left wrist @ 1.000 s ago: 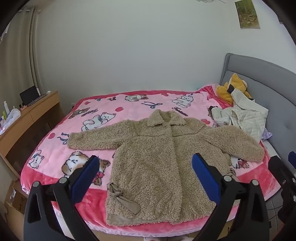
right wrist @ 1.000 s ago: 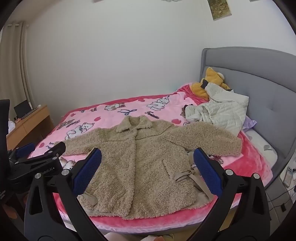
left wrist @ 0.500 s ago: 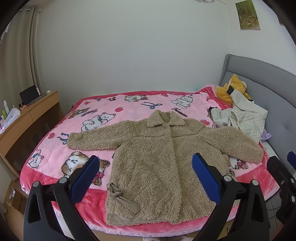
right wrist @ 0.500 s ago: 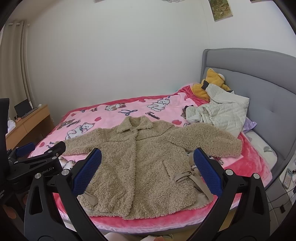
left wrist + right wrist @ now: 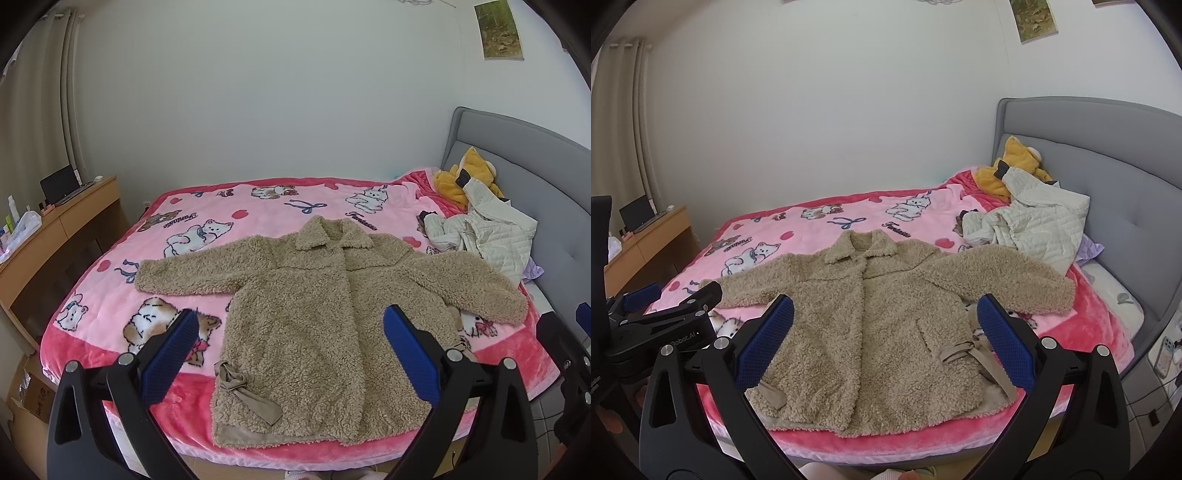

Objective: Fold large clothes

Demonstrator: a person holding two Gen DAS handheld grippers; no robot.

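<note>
One tan fleece coat [image 5: 325, 332] spread flat, sleeves out; both hand-held grippers [image 5: 291, 354] [image 5: 886, 332] released, empty

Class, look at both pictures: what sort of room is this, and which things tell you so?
Most likely a bedroom in a home. A bed with a pink cartoon blanket fills the room, a grey padded headboard stands at one end, and a wooden desk stands beside it.

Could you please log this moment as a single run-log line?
phase: pre-grasp | tan fleece coat: flat, unfolded on pink blanket | left gripper: open, empty | right gripper: open, empty
</note>
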